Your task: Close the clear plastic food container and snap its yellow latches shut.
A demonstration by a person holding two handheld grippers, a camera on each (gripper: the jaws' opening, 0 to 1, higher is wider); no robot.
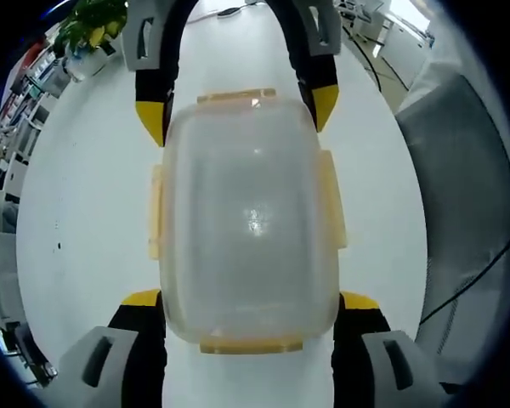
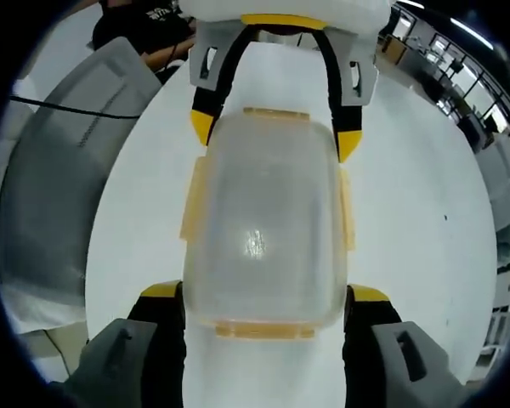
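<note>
A clear plastic food container lies on the white table with its lid on. Yellow latches stick out a little on all sides, such as the near latch and the right side latch; whether they are snapped down I cannot tell. My left gripper is open, its yellow-tipped jaws flanking the container's near end. My right gripper faces it from the far end, open around that end. In the right gripper view the same container sits between my right gripper and the left gripper.
A grey padded surface with a black cable borders the table on one side, also seen as the grey surface. A potted plant stands at a far corner. A person in black sits beyond the table.
</note>
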